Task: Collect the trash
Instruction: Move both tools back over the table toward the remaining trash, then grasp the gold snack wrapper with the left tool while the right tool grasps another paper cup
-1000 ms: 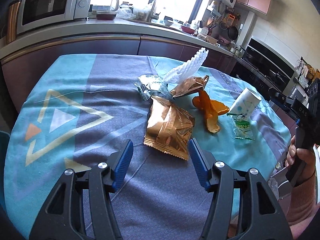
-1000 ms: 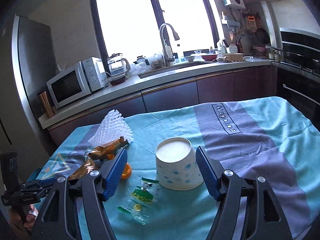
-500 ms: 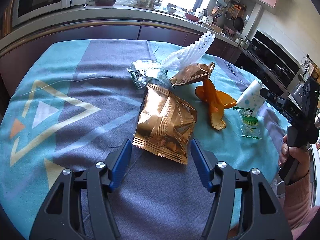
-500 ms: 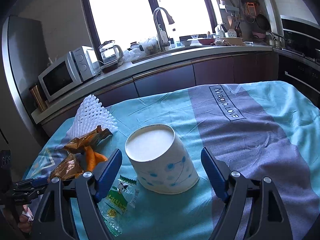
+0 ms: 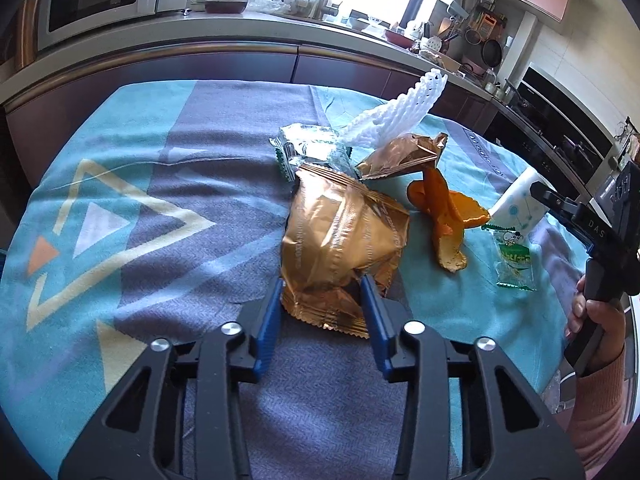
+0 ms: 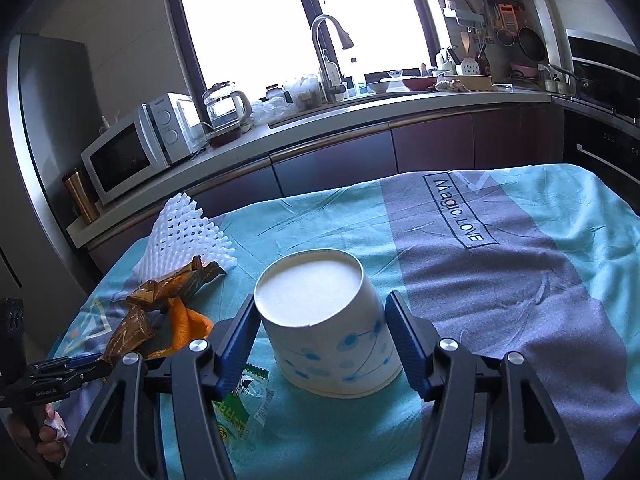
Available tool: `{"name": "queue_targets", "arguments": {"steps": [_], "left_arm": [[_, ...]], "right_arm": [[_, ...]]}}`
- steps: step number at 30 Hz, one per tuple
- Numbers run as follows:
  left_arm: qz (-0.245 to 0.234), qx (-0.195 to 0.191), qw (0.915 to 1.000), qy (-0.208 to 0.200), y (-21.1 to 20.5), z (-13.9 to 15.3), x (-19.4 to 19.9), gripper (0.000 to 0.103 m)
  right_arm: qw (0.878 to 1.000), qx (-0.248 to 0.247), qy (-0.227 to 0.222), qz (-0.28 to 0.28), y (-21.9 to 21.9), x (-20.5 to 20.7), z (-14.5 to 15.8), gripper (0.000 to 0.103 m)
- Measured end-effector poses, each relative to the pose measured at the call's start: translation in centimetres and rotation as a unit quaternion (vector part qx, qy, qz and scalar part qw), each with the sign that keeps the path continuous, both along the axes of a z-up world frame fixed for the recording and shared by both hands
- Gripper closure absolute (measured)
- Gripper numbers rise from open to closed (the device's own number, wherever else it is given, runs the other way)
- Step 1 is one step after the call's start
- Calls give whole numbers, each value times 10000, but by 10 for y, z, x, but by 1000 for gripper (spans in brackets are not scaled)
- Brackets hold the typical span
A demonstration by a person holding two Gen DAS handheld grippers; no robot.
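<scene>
Trash sits scattered on the teal-and-grey patterned tablecloth point(image 5: 208, 240), so both grippers work at once, one item each. Left gripper point(image 5: 322, 300), blue-padded, has its jaws closing on the near sealed edge of the crinkled copper-gold foil snack bag point(image 5: 344, 236); the pads look to touch the bag's sides and the foil bulges up between them, likely gripped low at the edge because that is the flattest part to pinch. Right gripper point(image 6: 322, 334) straddles the white paper cup with blue dot pattern point(image 6: 332, 340), which stands upside down, base up, on the cloth; the jaws are closing, the left pad against the cup wall, a thin gap showing at the right pad, so not clamped yet. Taking it around mid-wall should keep the thin paper from crushing, my guess. Still lying loose: orange peel point(image 5: 444, 216), a smaller gold wrapper point(image 5: 404, 156), white foam fruit net point(image 5: 400, 112), a clear green-printed candy wrapper point(image 5: 514, 260), a silver-green wrapper point(image 5: 304, 144). No bin visible.
</scene>
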State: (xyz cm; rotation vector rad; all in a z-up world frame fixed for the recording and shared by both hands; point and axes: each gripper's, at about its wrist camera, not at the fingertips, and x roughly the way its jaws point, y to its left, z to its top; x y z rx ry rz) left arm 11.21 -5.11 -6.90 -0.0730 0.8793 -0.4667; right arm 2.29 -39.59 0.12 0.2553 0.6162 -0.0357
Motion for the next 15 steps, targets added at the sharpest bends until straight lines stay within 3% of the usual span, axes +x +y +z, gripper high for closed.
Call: {"name": "queue_targets", "arguments": {"steps": [4,15], "left_arm": [[-34,-31,10000,-30,2,2,-4,87],[-14,-141,9997,-186,14,10,-17,96]], "right_arm": [[10000,17,-94,5,-1,-2,6,41],[9983,153,-526,188,9,-19,32,41]]}}
